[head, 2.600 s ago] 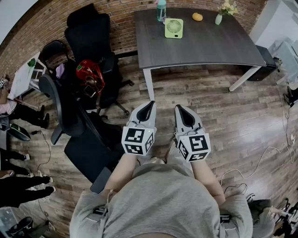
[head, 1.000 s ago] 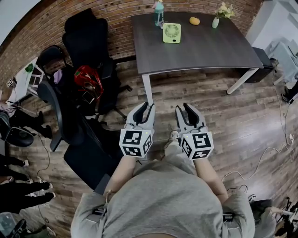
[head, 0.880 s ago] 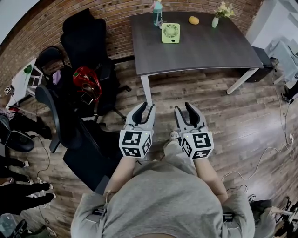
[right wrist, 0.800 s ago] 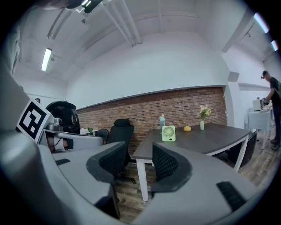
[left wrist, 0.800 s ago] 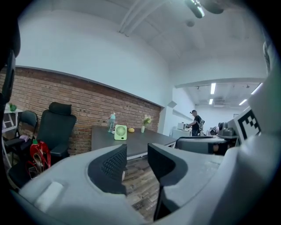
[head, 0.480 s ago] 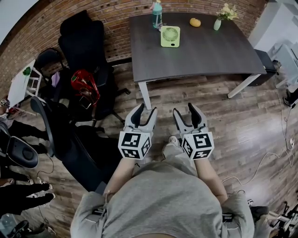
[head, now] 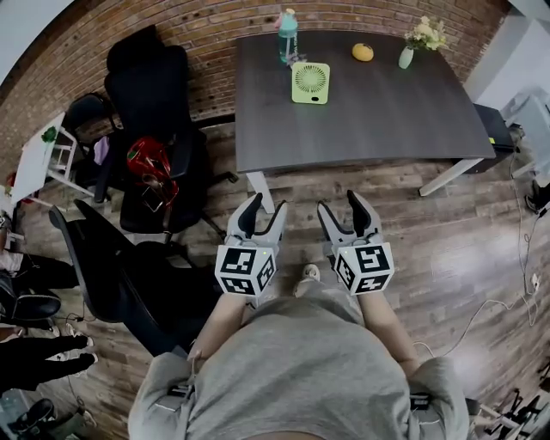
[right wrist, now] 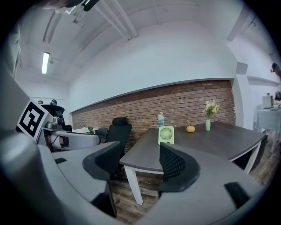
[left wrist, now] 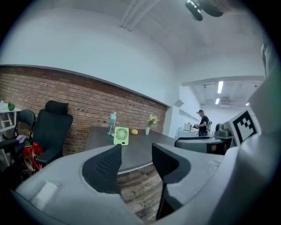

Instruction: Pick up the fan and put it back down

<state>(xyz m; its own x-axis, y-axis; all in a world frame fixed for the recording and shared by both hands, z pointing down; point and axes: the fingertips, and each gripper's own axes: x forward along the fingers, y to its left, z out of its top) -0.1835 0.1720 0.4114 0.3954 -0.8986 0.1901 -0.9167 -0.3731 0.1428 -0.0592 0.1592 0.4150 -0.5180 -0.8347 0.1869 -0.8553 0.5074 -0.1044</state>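
A small light-green fan (head: 310, 82) stands upright near the far edge of the dark table (head: 378, 112); it also shows as the fan (left wrist: 120, 135) and the fan (right wrist: 166, 135) in the gripper views. My left gripper (head: 262, 210) and right gripper (head: 339, 206) are held side by side over the wooden floor, short of the table's near edge and far from the fan. The jaws of both have just been opening. Both stand open with nothing between them.
On the table behind the fan are a bottle (head: 287, 24), an orange (head: 363, 52) and a vase of flowers (head: 407, 54). Black office chairs (head: 150, 86) crowd the left, one holding a red helmet (head: 148, 159). Cables (head: 507, 284) lie on the floor at right.
I have walked closer to the table, which now lies nearer my grippers. Both grippers' jaws, shut at first, have spread apart. The chairs have slid back along my left.
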